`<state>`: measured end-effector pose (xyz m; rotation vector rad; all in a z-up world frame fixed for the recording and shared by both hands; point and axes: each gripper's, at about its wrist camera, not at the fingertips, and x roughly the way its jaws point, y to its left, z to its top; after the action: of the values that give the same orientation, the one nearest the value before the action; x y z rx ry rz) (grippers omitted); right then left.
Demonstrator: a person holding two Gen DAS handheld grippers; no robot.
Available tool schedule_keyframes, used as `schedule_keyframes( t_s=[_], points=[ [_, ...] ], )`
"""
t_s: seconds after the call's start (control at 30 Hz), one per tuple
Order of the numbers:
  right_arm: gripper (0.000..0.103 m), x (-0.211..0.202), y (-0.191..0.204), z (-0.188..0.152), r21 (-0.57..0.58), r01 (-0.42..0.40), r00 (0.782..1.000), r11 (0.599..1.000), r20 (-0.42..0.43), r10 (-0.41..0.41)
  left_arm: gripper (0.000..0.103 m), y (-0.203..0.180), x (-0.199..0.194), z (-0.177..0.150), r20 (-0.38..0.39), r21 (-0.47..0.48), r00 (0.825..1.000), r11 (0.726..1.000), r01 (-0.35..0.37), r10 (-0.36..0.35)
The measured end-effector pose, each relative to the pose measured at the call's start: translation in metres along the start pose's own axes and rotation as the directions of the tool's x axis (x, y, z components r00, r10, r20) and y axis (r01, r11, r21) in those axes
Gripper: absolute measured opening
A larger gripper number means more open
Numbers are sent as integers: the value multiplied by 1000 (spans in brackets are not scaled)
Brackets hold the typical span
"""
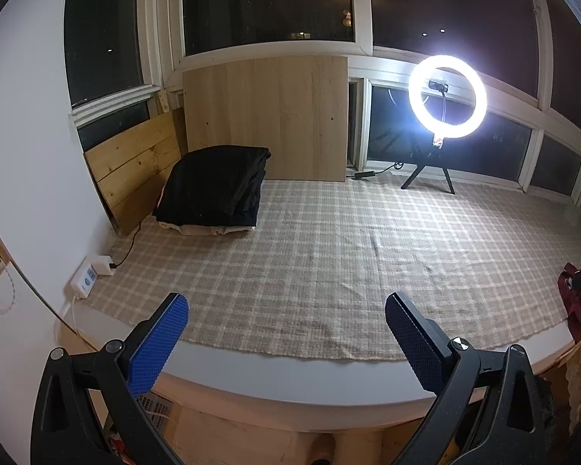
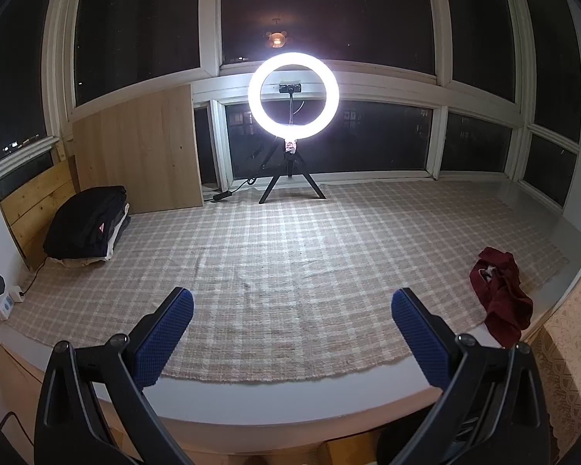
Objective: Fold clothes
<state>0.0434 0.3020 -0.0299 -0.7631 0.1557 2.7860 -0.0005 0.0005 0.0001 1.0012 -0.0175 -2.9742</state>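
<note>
A crumpled dark red garment (image 2: 501, 294) lies at the right front edge of the checked cloth (image 2: 298, 263); in the left wrist view it shows at the far right edge (image 1: 575, 298). A stack of folded clothes, black on top (image 1: 215, 190), sits at the back left (image 2: 87, 226). My left gripper (image 1: 286, 310) is open and empty above the front edge of the cloth (image 1: 329, 255). My right gripper (image 2: 292, 306) is open and empty, left of the red garment.
A lit ring light on a tripod (image 2: 292, 97) stands at the back by the windows (image 1: 447, 93). A wooden board (image 1: 265, 116) leans against the back wall. A power strip (image 1: 87, 277) with cables lies at the left edge.
</note>
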Motion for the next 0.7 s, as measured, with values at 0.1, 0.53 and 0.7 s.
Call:
schedule_keyframes(
  t_s=[0.1,0.53,0.7],
  points=[
    [103,1,0,-1,-4,2,1000,1000,1,-2,102,-3,2,2,-4,7,1000,1000,-2,2],
    [103,15,-4,4,1,7,1000,1000,-5,-7,102,-10,12,9,-13,30,1000,1000,-5,5],
    [103,22,-6,7,5,8,1000,1000,-13,-8,102,-13,18,9,-14,36,1000,999,-3,4]
  ],
)
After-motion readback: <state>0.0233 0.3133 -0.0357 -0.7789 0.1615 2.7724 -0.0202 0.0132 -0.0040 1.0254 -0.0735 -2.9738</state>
